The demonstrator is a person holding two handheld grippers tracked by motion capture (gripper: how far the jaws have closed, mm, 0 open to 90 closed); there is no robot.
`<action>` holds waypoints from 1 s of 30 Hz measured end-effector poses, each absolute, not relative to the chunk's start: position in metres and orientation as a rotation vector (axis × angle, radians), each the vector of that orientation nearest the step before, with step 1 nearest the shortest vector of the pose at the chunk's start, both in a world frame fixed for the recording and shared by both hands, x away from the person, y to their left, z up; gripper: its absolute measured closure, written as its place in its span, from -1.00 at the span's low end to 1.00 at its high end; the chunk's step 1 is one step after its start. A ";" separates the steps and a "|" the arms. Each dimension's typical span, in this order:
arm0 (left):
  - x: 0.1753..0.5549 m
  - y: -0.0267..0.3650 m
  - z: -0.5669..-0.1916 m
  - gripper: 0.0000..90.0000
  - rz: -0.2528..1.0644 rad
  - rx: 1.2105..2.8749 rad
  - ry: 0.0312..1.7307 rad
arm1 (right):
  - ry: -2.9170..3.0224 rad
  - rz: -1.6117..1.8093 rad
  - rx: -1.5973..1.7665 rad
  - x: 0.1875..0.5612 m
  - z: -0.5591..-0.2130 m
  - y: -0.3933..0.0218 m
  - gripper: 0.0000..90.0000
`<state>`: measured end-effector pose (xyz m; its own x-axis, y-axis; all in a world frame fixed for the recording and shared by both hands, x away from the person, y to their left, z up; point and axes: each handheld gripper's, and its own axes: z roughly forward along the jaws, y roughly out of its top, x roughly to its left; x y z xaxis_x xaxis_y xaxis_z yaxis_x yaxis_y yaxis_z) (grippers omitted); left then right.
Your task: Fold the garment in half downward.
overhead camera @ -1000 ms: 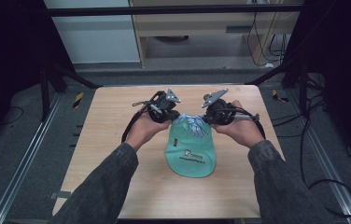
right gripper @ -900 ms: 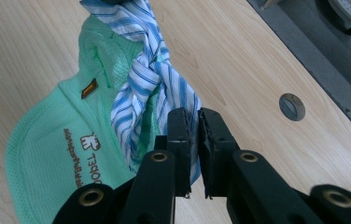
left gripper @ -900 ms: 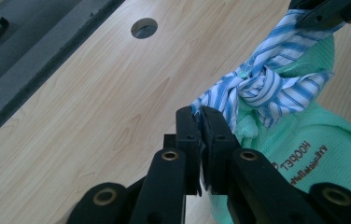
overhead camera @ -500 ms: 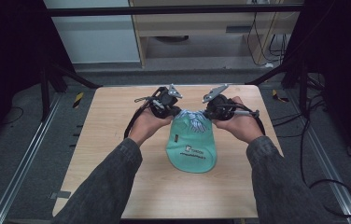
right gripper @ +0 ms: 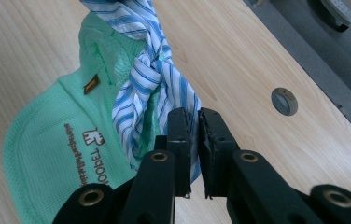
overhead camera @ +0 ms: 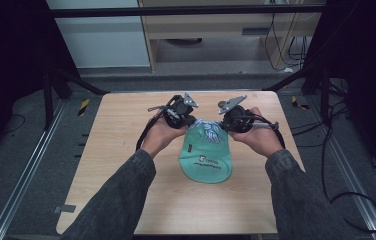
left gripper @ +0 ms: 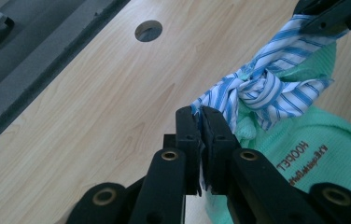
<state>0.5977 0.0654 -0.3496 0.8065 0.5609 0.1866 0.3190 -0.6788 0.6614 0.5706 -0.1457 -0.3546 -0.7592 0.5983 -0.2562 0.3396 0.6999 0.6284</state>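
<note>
A light wooden table (overhead camera: pixel 126 165) is seen from above, with two sleeved forearms entering from the bottom of the frame. At the centre of the frame a mint-green fabric pouch (overhead camera: pixel 207 161) lies flat on the table, its printed logo facing up and its rounded closed end towards the bottom of the frame. Its gathered mouth, at the upper end, is bound by a blue-and-white striped tie (overhead camera: pixel 208 128), which is knotted in the middle. The left gripper (overhead camera: pixel 190 120) is held just left of the knot and the right gripper (overhead camera: pixel 224 123) just right of it, so the two are about equally near. In the left gripper view, the jaws are seen pressed together on one tail of the striped tie (left gripper: pixel 257 88), with the knot lying up and to the right of the fingertips (left gripper: pixel 211 122). In the right gripper view, the jaws are likewise clamped on the other tail (right gripper: pixel 152 77), the knot lying above the fingertips (right gripper: pixel 181 122) towards the top of the frame. The tie's long axis runs left to right across the high view, straight between the two grippers, crosswise to the pouch's length. The knot is judged to be tightened or worked by an outward pull along that line.
</note>
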 end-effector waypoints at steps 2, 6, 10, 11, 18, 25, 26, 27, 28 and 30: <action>0.600 0.064 -0.347 0.92 0.509 2.352 0.649 | 2.446 0.792 0.732 0.572 -0.353 -0.146 0.85; 0.598 0.062 -0.348 0.92 0.515 2.359 0.636 | 2.441 0.787 0.733 0.574 -0.352 -0.148 0.85; 0.590 0.062 -0.354 0.92 0.526 2.355 0.620 | 2.447 0.790 0.724 0.567 -0.358 -0.150 0.85; 0.588 0.061 -0.355 0.92 0.536 2.358 0.614 | 2.447 0.788 0.724 0.566 -0.359 -0.151 0.85; 0.574 0.058 -0.359 0.92 0.559 2.366 0.567 | 2.439 0.792 0.698 0.552 -0.363 -0.153 0.85; 0.562 0.061 -0.366 0.92 0.546 2.356 0.541 | 2.440 0.801 0.692 0.542 -0.371 -0.156 0.85; 0.561 0.061 -0.367 0.92 0.546 2.355 0.538 | 2.442 0.797 0.687 0.540 -0.372 -0.156 0.84; 0.561 0.061 -0.367 0.92 0.546 2.355 0.538 | 2.442 0.797 0.687 0.540 -0.372 -0.156 0.84; 0.558 0.062 -0.369 0.92 0.554 2.354 0.533 | 2.440 0.798 0.687 0.539 -0.373 -0.156 0.84; 0.555 0.063 -0.371 0.92 0.556 2.353 0.526 | 2.445 0.805 0.679 0.535 -0.375 -0.156 0.84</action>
<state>0.5551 0.0627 -0.3707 0.8293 0.4997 0.2502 0.2217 -0.7050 0.6736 0.5351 -0.1559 -0.3752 -0.7646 0.5815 -0.2780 0.3025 0.7046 0.6419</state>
